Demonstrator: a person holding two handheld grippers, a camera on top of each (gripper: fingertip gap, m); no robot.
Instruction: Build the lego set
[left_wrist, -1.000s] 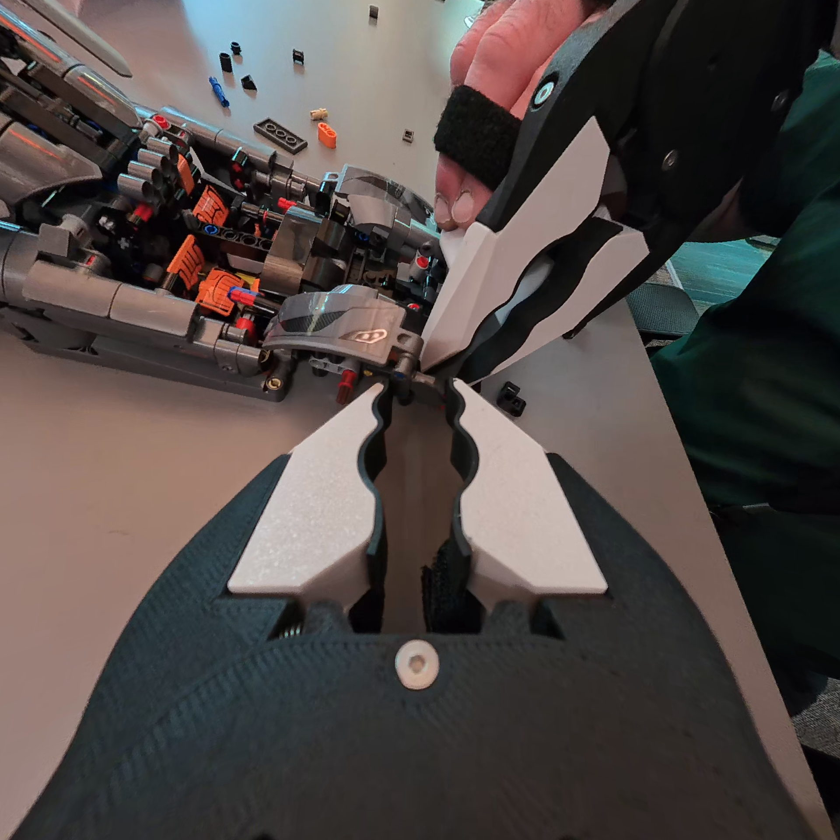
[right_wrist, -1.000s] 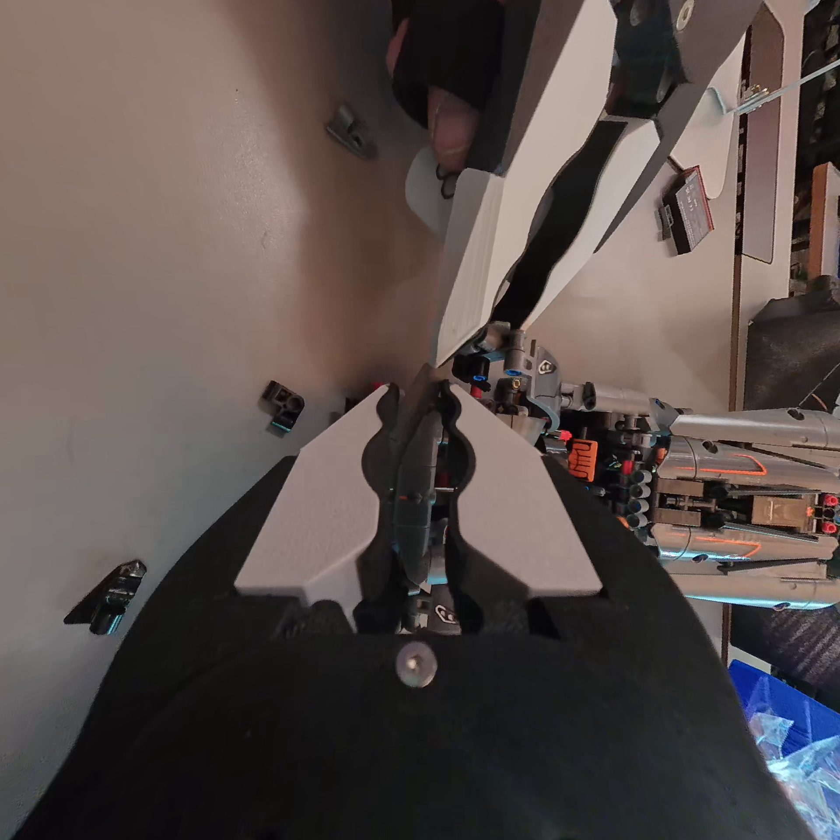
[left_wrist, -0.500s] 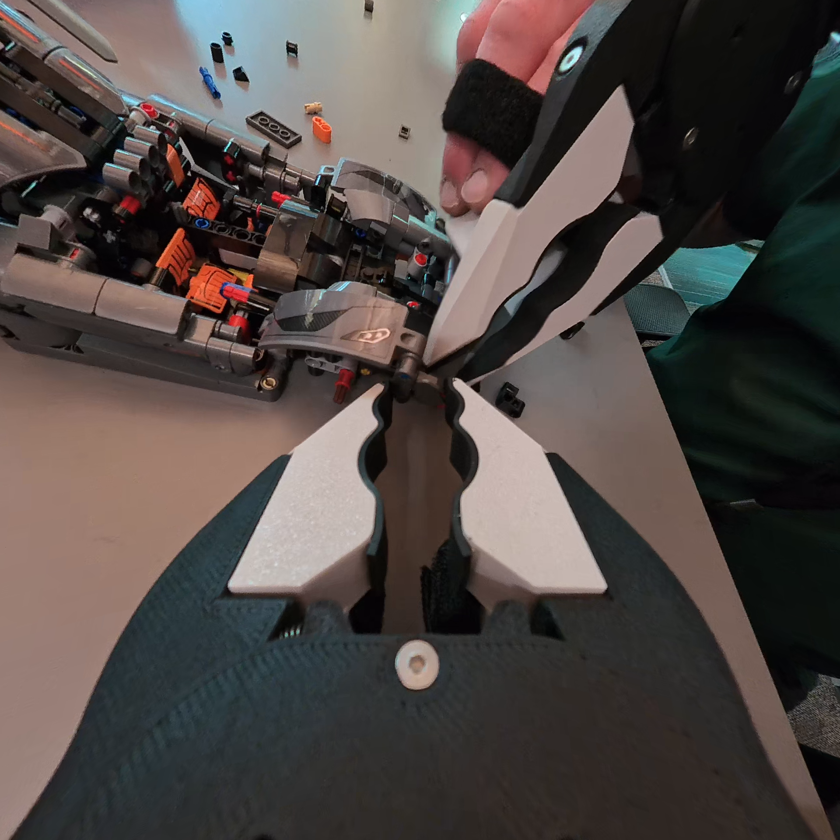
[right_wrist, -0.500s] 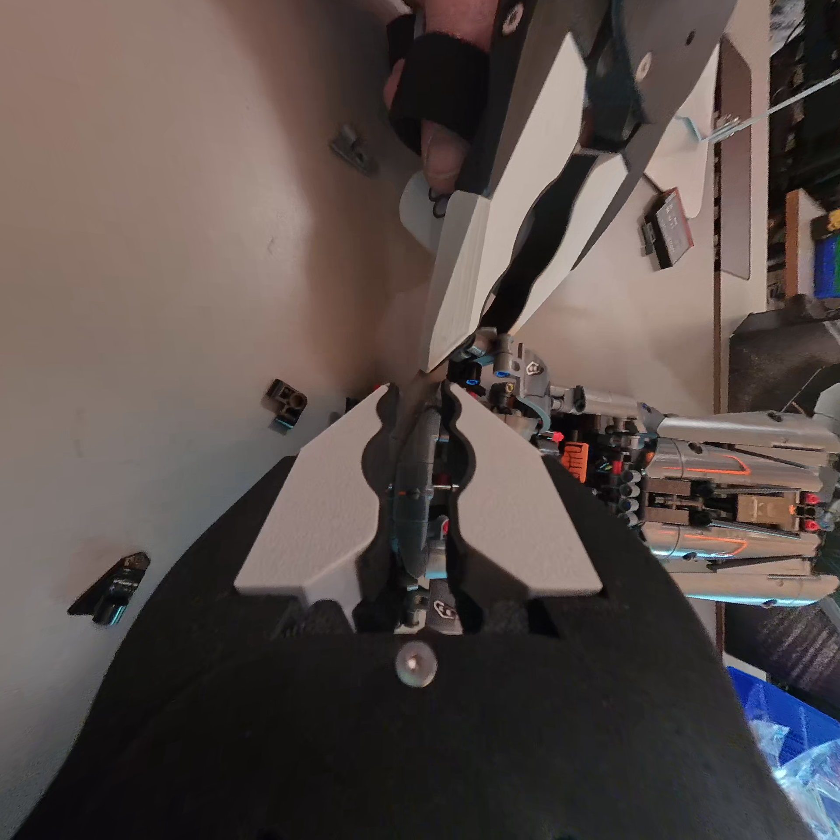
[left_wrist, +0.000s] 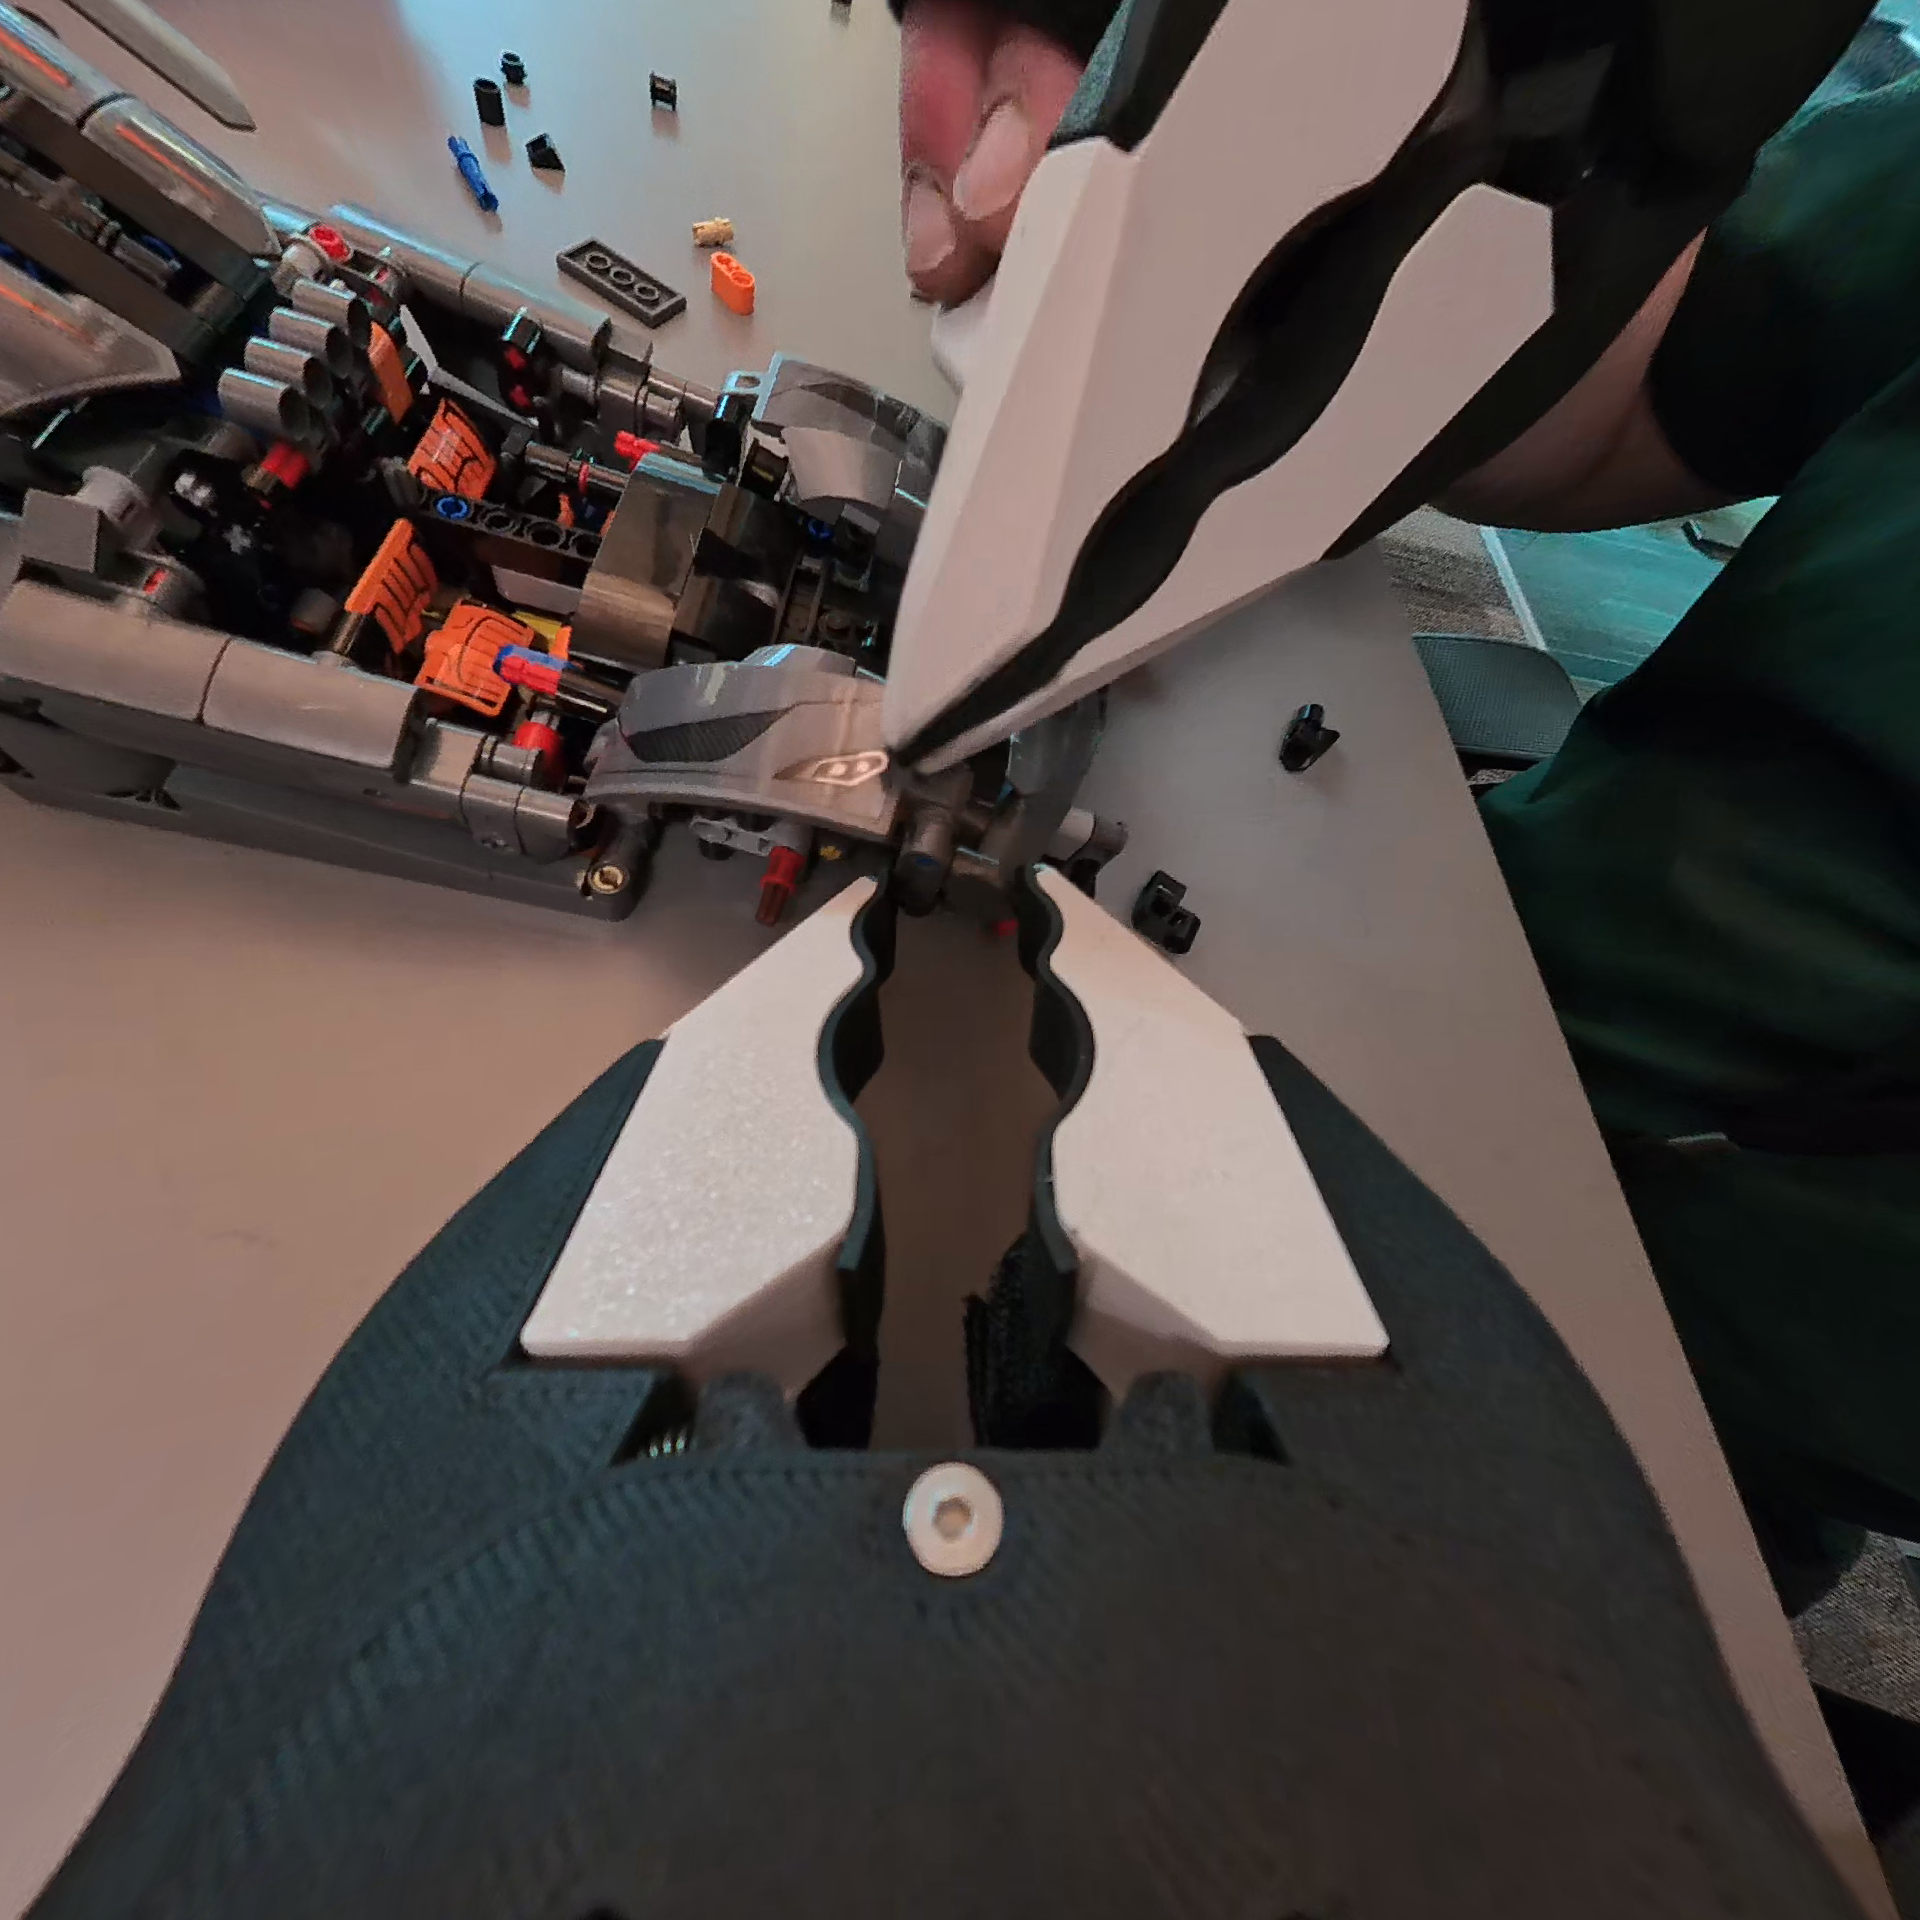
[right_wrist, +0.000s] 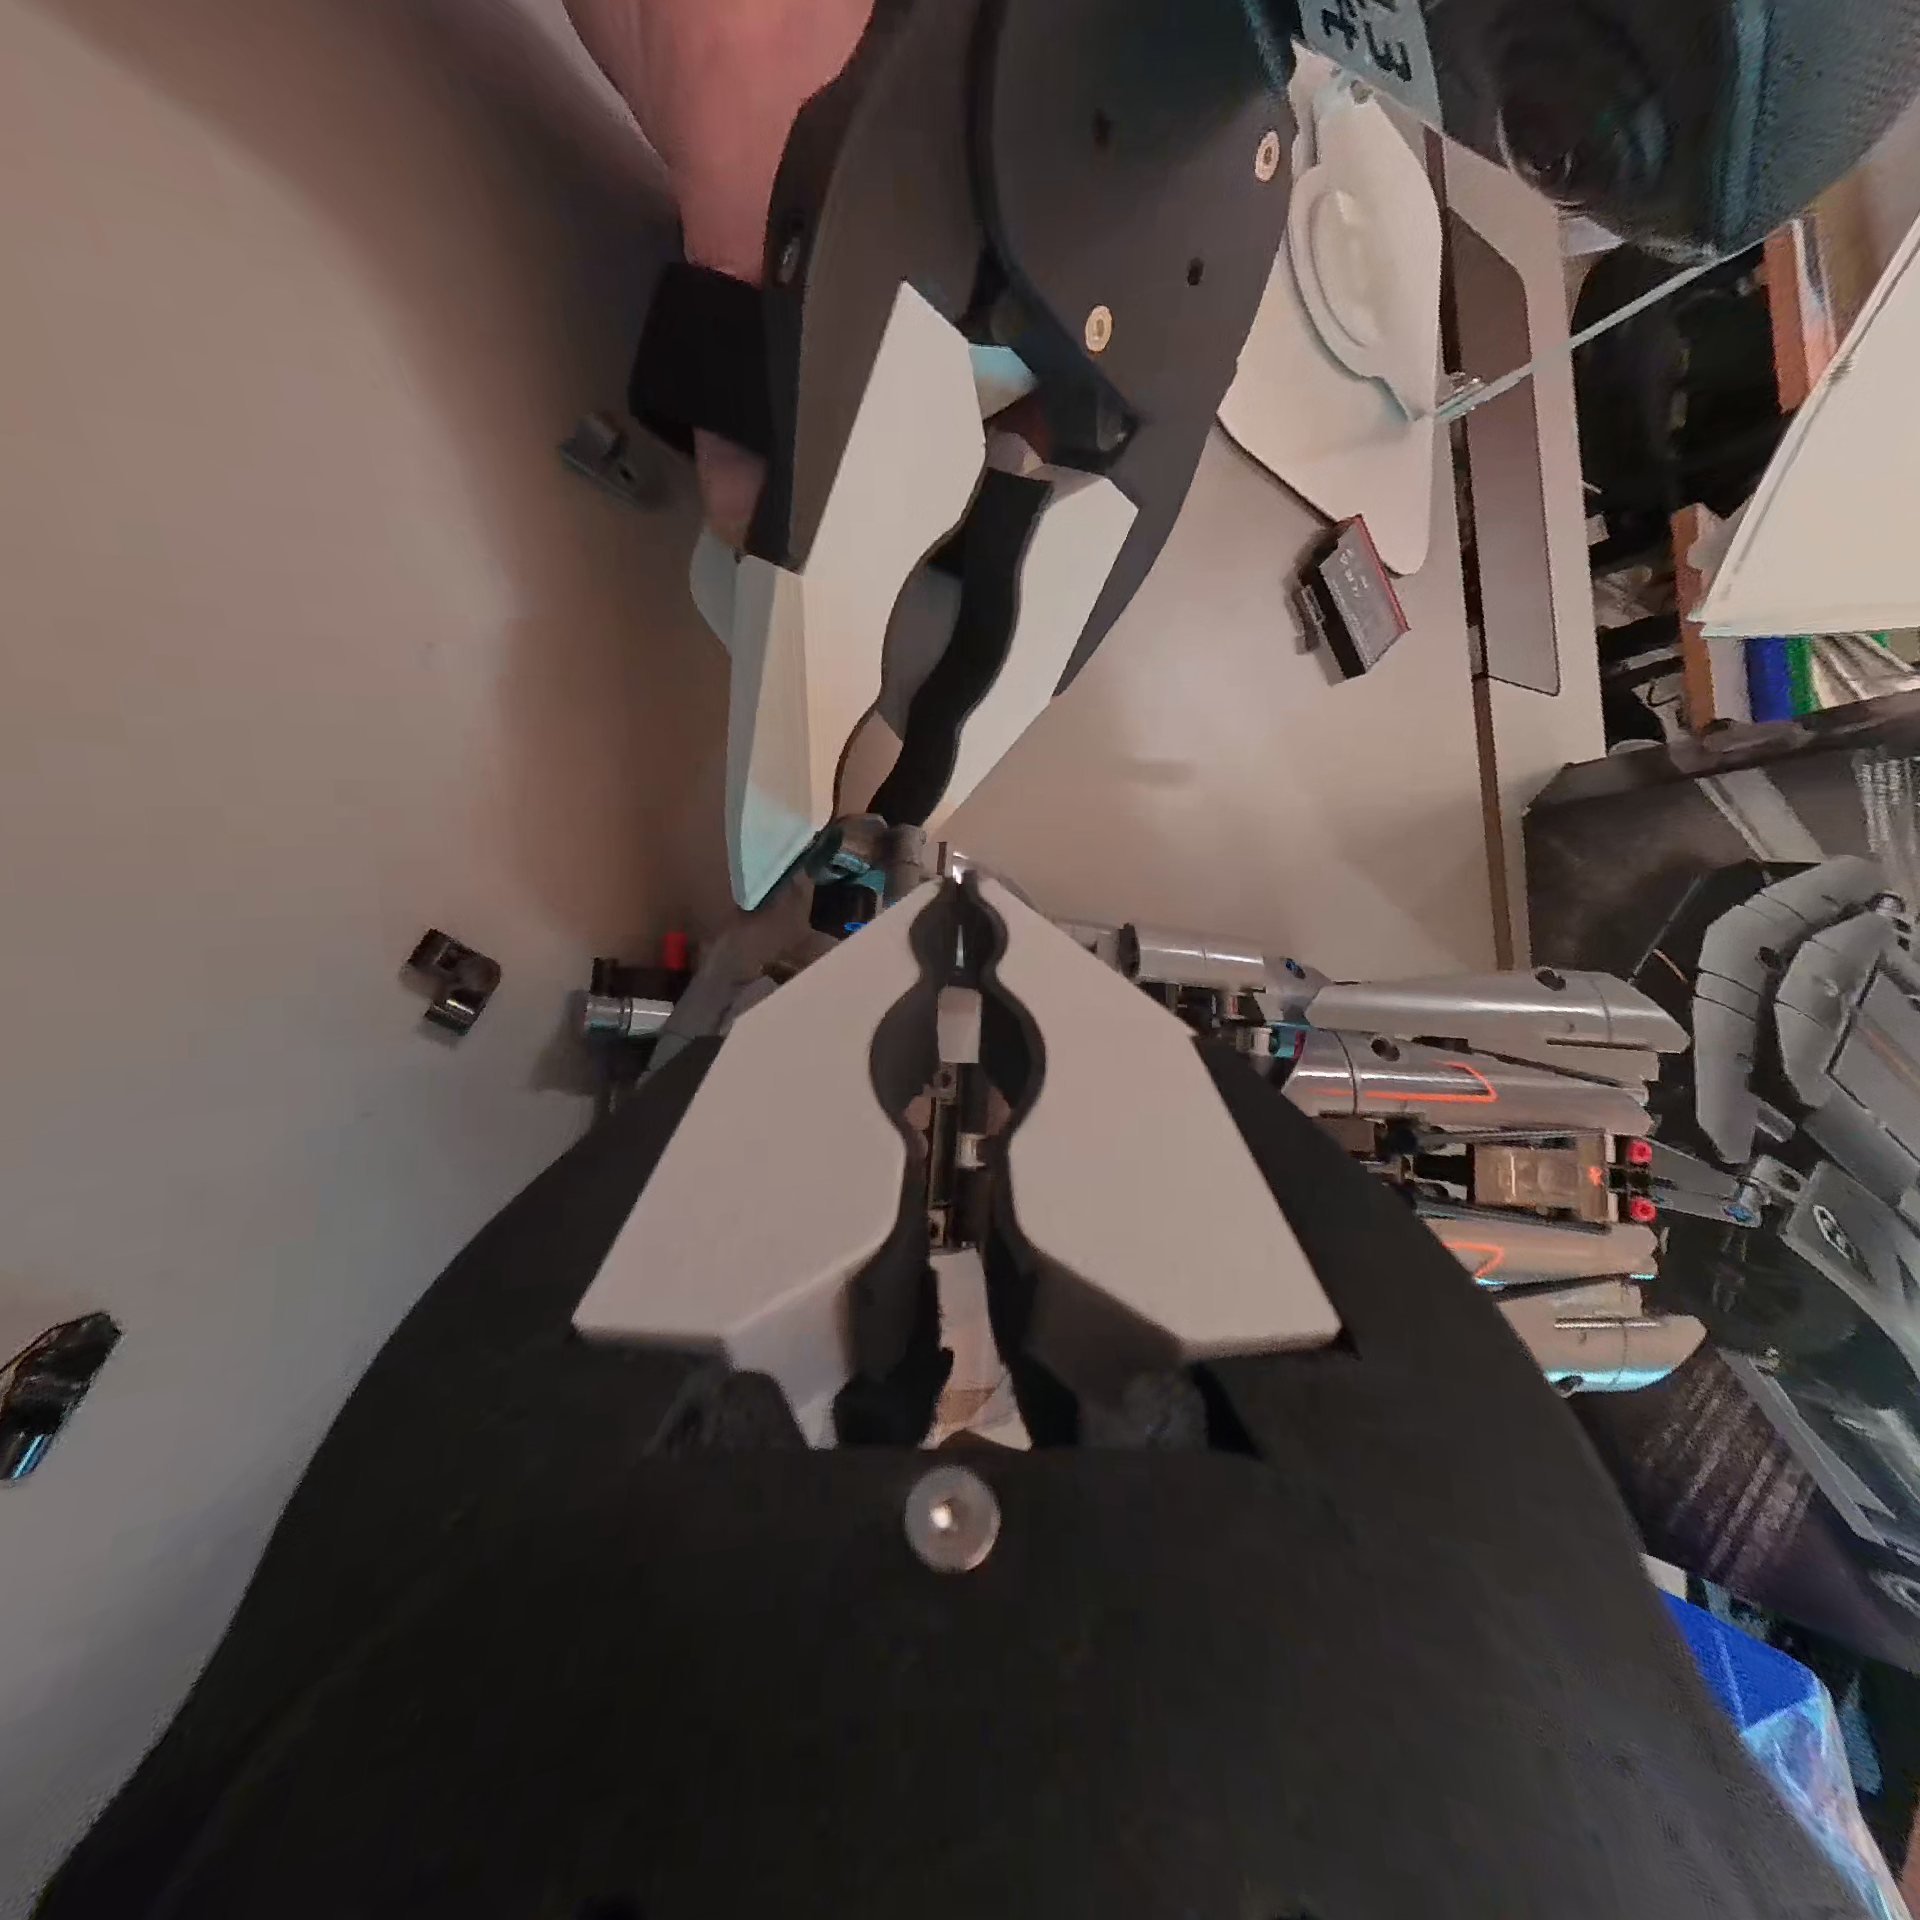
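Note:
The grey, black and orange lego car (left_wrist: 468, 582) lies on the table, its front end towards me; it also shows in the right wrist view (right_wrist: 1455, 1049). My left gripper (left_wrist: 956, 899) is shut on a grey connector (left_wrist: 930, 842) at the car's front corner. It also shows in the right wrist view (right_wrist: 852, 847), closed on that part. My right gripper (right_wrist: 951, 883) is shut, its pads meeting at the tips. In the left wrist view it (left_wrist: 902, 756) comes down from the upper right and touches the end of the grey curved panel (left_wrist: 748, 727).
Loose parts lie beyond the car: a black plate (left_wrist: 620, 278), an orange piece (left_wrist: 732, 283), a blue pin (left_wrist: 473, 171). Small black parts (left_wrist: 1169, 912) (left_wrist: 1304, 732) lie near the table's right edge (left_wrist: 1507, 935). A green sleeve (left_wrist: 1766, 727) is close by. My right fingertips sit around 4 centimetres from my left ones.
The dark grey panel that sat between my right fingers is no longer there, and those fingers have come together. The right gripper has shifted at the car's front. The left gripper keeps its hold.

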